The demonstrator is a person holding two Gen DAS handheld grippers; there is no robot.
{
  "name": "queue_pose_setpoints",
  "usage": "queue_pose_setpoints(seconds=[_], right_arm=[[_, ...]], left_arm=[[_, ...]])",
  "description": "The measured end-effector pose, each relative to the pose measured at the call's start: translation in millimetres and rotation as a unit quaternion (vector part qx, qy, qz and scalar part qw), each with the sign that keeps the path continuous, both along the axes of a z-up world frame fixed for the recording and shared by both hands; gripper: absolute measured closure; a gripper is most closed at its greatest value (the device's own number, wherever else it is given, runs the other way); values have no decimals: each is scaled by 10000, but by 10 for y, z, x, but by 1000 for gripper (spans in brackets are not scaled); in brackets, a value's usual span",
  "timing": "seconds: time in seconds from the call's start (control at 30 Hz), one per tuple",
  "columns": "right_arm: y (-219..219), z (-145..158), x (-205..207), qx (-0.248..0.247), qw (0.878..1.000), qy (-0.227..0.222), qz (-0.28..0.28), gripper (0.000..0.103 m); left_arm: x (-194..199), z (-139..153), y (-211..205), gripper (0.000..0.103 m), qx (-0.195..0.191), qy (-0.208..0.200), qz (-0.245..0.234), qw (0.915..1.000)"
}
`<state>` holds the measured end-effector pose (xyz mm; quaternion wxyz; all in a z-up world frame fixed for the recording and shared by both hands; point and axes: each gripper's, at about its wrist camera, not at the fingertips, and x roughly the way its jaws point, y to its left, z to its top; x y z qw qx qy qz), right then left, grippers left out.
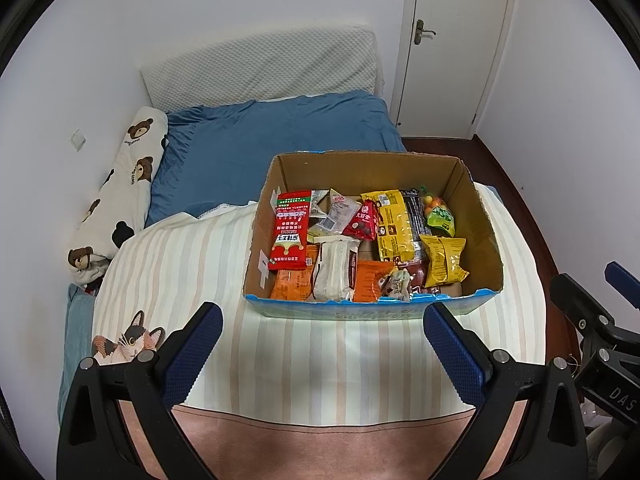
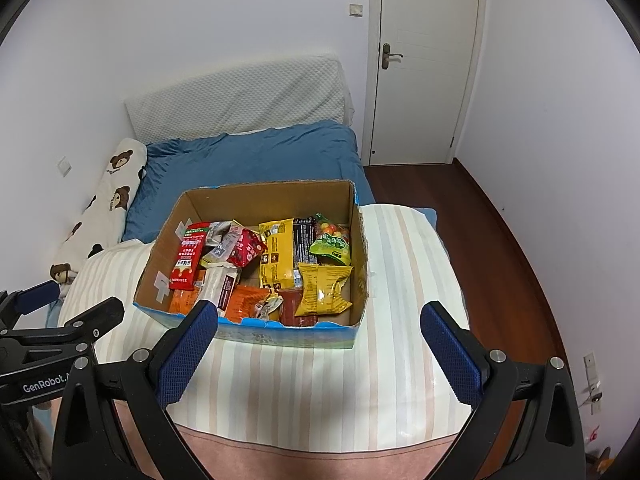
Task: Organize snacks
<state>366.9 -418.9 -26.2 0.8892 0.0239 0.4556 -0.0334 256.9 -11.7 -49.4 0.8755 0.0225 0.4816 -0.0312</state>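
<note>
Snacks (image 1: 360, 248) fill an open cardboard box (image 1: 484, 224) that sits on a striped cover (image 1: 180, 264) at the foot of the bed, straight ahead of both our grippers and a little below them. Our left gripper (image 1: 324, 320) hangs just short of the box's near wall, spread wide with nothing between its fingers; our right gripper (image 2: 320, 320) is likewise wide open and empty, its left finger overlapping the near wall in its own view. Neither touches a packet. From the left camera the box lies slightly right of centre, from the right camera slightly left, so it sits between the two hands, and neither looks clearly nearer. Inside, the packets lie jumbled and overlapping: a red pack (image 1: 290, 236) along the left wall, long axis running away from us, a yellow bag (image 1: 394, 224) mid-right, orange packs (image 1: 370, 286) against the near wall, a small yellow bag (image 1: 444, 260) at right.
</note>
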Motion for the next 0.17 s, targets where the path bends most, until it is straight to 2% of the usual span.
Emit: queue_pose_setpoints(seconds=[0.17], right_arm=[[-7,5,-6,13,10000,-3,-5,0]], left_arm=[[1,-4,0,0,-3,1,-8,10000]])
